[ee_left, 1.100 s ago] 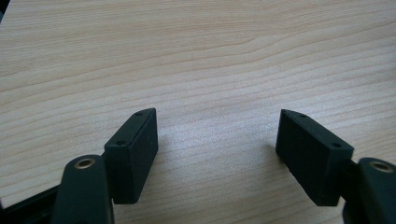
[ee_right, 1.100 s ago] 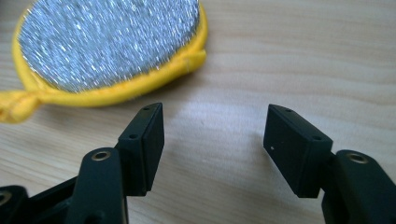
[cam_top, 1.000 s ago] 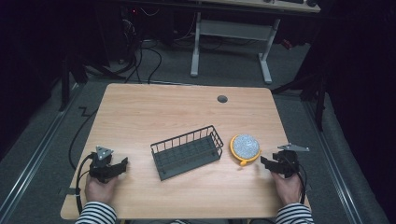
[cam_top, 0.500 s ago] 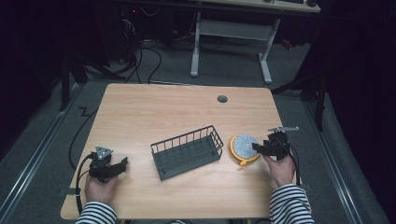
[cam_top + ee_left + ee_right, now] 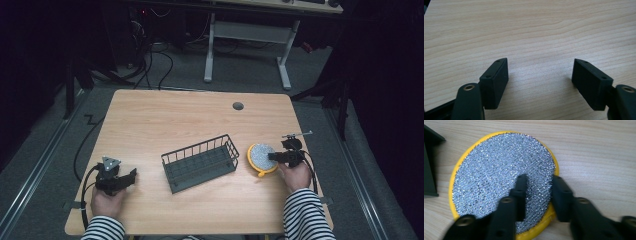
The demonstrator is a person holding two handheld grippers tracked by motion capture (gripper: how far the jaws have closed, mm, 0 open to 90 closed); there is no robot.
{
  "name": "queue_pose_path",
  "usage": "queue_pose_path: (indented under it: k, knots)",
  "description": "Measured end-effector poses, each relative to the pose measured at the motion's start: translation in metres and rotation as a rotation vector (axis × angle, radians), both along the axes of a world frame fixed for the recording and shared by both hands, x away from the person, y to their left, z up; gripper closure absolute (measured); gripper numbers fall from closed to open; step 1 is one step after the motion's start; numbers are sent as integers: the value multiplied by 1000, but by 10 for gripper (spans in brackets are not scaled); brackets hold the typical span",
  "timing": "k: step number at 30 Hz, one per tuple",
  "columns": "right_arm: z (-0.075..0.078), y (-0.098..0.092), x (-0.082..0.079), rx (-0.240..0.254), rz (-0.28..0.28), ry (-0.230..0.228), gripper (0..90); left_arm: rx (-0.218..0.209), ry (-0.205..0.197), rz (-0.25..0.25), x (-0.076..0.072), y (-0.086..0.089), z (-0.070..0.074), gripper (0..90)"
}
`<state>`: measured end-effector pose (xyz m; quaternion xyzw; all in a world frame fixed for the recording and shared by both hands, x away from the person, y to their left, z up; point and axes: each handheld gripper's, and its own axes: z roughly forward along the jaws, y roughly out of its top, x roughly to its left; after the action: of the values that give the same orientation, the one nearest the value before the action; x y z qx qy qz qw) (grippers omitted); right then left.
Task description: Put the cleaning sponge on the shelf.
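Yellow scourer [image 5: 261,157] right of the rack [image 5: 201,162] now sits between the newly arrived right gripper's [image 5: 537,185] part-closed jaws, likely a pickup; left gripper [image 5: 540,75] rests apart.

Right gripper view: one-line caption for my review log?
Right gripper jaws part-open over the yellow-rimmed silver scrub pad on the wooden table.

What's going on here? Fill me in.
A person in striped sleeves works at a light wooden table with a gripper in each hand. The right gripper has one jaw over a round yellow-rimmed scrubber with a silvery mesh face and one at its rim, not clamped. The left gripper rests open on bare wood. A dark wire basket sits empty between them.
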<state>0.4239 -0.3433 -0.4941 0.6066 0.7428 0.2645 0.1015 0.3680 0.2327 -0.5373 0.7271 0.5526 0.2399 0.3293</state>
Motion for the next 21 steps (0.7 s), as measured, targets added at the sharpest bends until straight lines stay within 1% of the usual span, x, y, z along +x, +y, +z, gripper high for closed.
queue_pose_path:
  k: [3, 7, 8, 11, 13, 15, 16, 21]
  knots:
    - [2, 2, 0, -14, 15, -13, 823, 1, 1, 5, 0, 0, 0, 299]
    - [8, 1, -2, 5, 27, -31, 855, 0, 2, 4, 0, 0, 0, 300]
    - [12, 1, -3, 9, 27, -37, 866, -1, 2, 4, 0, 0, 0, 300]
    - [29, 3, -4, 25, 47, -85, 881, -1, 2, 4, 0, 1, 0, 299]
    - [40, 7, -4, -1, 72, -99, 883, -1, 2, 4, 0, 0, 0, 299]
    - [46, 10, -4, -29, 93, -101, 885, -2, 3, 4, 0, 1, 0, 298]
    - [49, 12, -4, -35, 99, -106, 886, -5, 3, 4, 0, 1, 0, 298]
    - [63, 18, -7, -24, 125, -148, 886, -8, 3, 3, 0, 1, 0, 296]
